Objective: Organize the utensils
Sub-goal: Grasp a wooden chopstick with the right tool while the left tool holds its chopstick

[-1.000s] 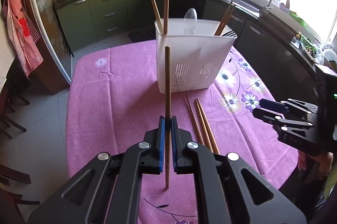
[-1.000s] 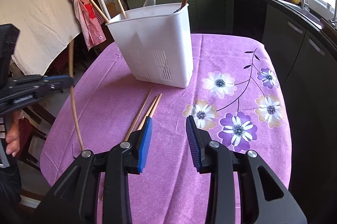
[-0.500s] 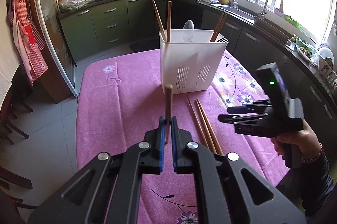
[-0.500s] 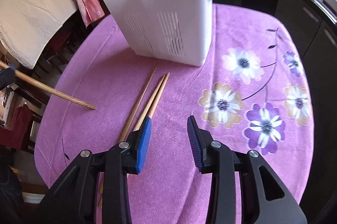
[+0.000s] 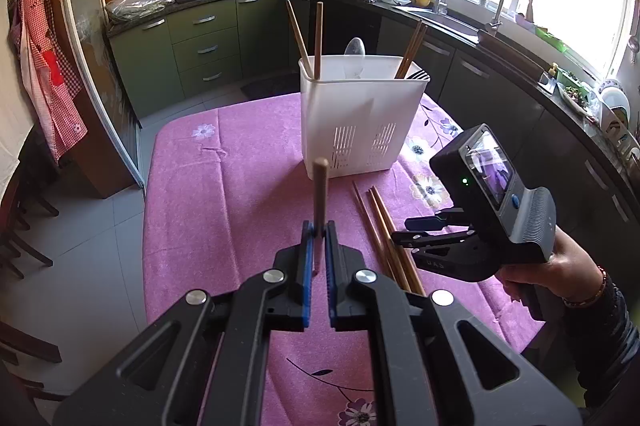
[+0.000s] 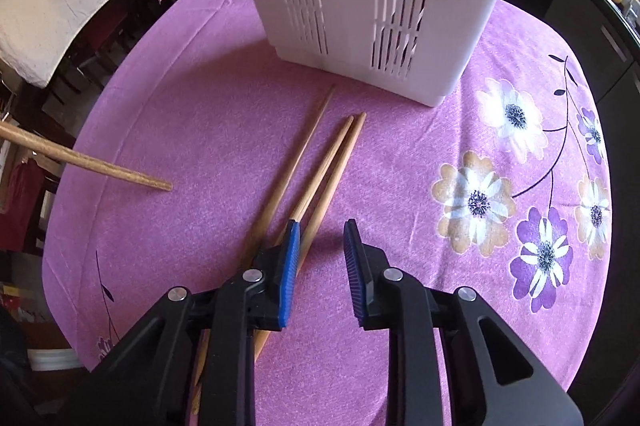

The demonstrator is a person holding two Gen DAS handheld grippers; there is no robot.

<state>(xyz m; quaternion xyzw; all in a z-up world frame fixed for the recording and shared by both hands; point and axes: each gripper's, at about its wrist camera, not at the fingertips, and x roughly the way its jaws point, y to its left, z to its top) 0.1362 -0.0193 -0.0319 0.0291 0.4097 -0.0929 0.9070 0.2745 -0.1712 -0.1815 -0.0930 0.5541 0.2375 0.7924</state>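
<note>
Left wrist view, contents by size, placed relative to the white utensil holder.

Table with purple floral cloth [image 5: 224, 194]: carries the white utensil holder [image 5: 360, 122] toward its far end; green kitchen cabinets [image 5: 208, 46] lie beyond the holder.

White utensil holder: upright, slotted walls. Two chopsticks [image 5: 316, 42] stand at its left corner, more chopsticks [image 5: 412, 48] at its right corner, a spoon [image 5: 354, 52] between them.

Right gripper [image 5: 424, 232]: near side of the holder and to its right, low over the cloth, fingers pointing left toward the loose chopsticks. A person's hand [image 5: 552, 270] in a dark sleeve grasps its handle from the right. From the right wrist view, the right gripper [image 6: 320, 258] points steeply down; its jaws are closing, with a gap left between the blue pads. Only cloth shows in that gap; the left pad sits just over the rightmost stick.

Left gripper [image 5: 317, 254]: straight in front of the holder, tilted downward, pads pinching one chopstick [image 5: 320, 194] that rises upright from them.

Loose chopsticks [image 6: 320, 162]: three, flat on the cloth just in front of the holder, tips near its base, fanning slightly toward the near table edge.
</note>
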